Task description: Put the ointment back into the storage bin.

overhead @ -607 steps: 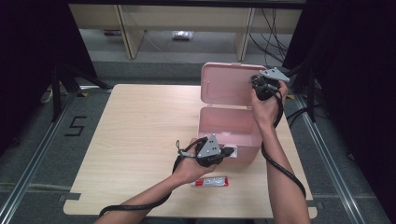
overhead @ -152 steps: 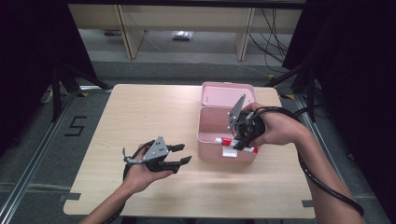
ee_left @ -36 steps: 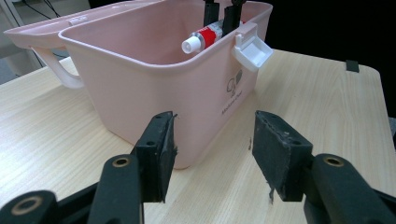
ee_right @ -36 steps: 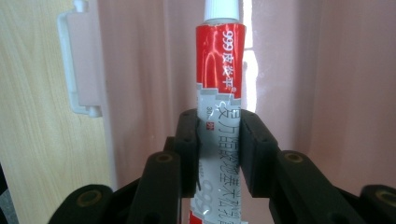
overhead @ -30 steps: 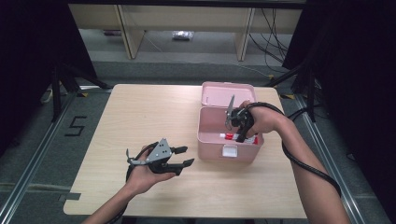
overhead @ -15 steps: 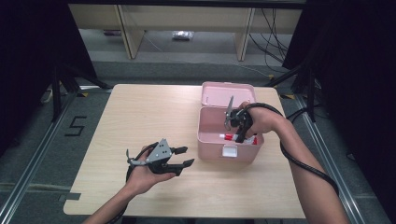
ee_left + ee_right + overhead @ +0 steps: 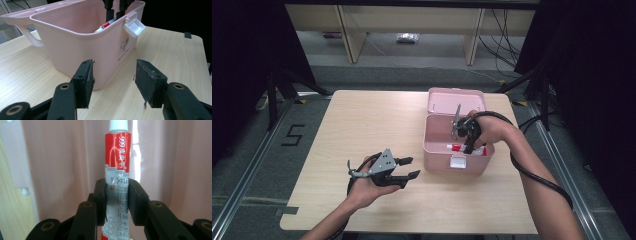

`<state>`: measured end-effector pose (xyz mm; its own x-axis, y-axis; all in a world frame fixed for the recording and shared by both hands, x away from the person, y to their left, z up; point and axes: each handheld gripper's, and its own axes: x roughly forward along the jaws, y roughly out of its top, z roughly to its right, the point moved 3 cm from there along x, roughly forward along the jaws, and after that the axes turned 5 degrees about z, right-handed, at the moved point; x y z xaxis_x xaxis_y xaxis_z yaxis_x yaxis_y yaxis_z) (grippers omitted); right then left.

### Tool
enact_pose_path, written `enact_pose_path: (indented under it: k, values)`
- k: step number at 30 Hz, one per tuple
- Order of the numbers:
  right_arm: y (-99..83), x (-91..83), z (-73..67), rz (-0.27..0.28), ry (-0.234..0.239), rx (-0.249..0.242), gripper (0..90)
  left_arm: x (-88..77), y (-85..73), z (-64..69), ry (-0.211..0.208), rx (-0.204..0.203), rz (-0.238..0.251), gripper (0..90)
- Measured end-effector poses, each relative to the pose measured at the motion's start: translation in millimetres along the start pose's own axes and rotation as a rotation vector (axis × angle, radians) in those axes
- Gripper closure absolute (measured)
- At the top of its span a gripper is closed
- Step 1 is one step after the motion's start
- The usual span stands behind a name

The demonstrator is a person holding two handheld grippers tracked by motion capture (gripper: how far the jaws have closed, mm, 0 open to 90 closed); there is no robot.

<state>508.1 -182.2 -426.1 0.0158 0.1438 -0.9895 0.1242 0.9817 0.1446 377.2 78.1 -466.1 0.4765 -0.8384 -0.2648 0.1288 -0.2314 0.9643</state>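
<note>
Wooden table point(image 7: 362, 125), pink box point(image 7: 434, 142) open. Right gripper point(image 7: 117, 195) clamped on tube point(image 7: 119, 152) inside box: lower flat, then release. Left gripper point(image 7: 407, 167) wide, empty, beside box.

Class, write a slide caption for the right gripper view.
Right gripper clamps a red-and-white tube inside the pink box.

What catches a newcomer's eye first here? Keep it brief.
The open pink box at the table's right middle stands out. The right gripper reaches into it, jaws closed on a red and white tube. The left gripper rests open on the table, left of the box.
</note>
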Motion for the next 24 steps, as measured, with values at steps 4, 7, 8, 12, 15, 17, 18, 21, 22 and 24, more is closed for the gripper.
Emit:
enact_pose_path:
  k: [4,7,8,12,15,17,18,21,22,24]
  values:
    - [-0.9,1.5,-1.8,-0.008,0.007,0.034,72.0,0.0,0.3,0.2,0.0,0.0,0.001,48.1]
    - [-0.4,3.4,0.5,-0.006,0.008,0.004,72.0,1.1,-0.2,0.4,-0.008,-0.003,0.011,48.0]
    - [-0.6,3.7,-1.2,-0.011,0.01,0.028,72.0,1.1,-0.2,0.4,-0.008,-0.003,0.01,48.0]
    - [-0.9,6.6,0.1,-0.007,0.012,0.013,71.9,1.3,-0.1,0.6,-0.009,-0.003,0.01,48.0]
    - [-1.4,8.1,-0.6,-0.017,0.009,0.033,72.0,0.3,0.4,0.7,-0.002,0.001,0.001,48.0]
    - [-1.6,9.4,0.4,-0.01,0.013,0.023,72.0,0.3,0.4,0.6,-0.002,0.0,0.001,48.0]
    - [-1.7,9.8,0.4,-0.013,0.015,0.023,71.9,1.1,0.2,0.6,-0.006,-0.002,0.009,48.0]
    - [-1.7,10.7,0.4,-0.008,0.016,0.018,71.9,1.4,0.1,0.8,-0.009,-0.002,0.01,48.0]
    - [-1.8,10.9,0.5,-0.008,0.015,0.019,71.9,1.5,0.2,0.8,-0.009,-0.003,0.011,48.0]
    - [-2.3,11.4,0.8,-0.009,0.017,0.028,71.9,1.4,0.3,0.7,-0.009,-0.003,0.011,48.0]
